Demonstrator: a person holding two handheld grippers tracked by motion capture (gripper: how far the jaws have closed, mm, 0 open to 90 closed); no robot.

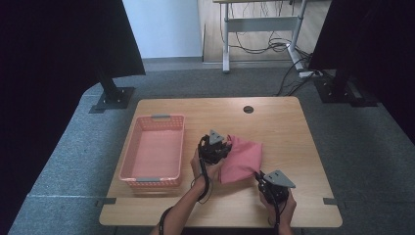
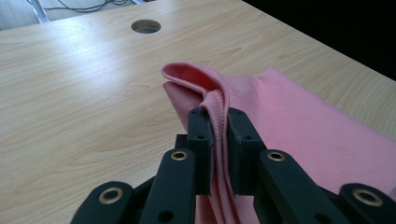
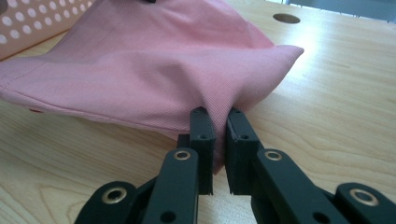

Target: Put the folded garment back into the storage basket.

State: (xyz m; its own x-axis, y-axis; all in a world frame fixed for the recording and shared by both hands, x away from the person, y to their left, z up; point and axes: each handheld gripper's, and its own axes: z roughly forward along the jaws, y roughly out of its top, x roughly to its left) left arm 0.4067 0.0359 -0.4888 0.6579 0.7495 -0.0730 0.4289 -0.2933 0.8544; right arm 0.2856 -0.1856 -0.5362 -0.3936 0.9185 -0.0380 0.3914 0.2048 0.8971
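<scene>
The pink cloth (image 1: 241, 159) lies folded in the middle of the tabletop (image 1: 284, 122), just right of the pink basket (image 1: 154, 151). The left gripper (image 2: 218, 122) has its fingers clamped on the cloth's far left hem, and the right gripper (image 3: 219, 122) is pinched tight on its near right corner. The folding looks mostly done; moving it into the basket seems to remain. Nothing stands between them, and the basket is empty.

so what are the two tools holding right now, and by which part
Both hold the folded pink cloth: the left tool pinches a folded ribbed edge, the right tool a bottom hem near its corner.
</scene>
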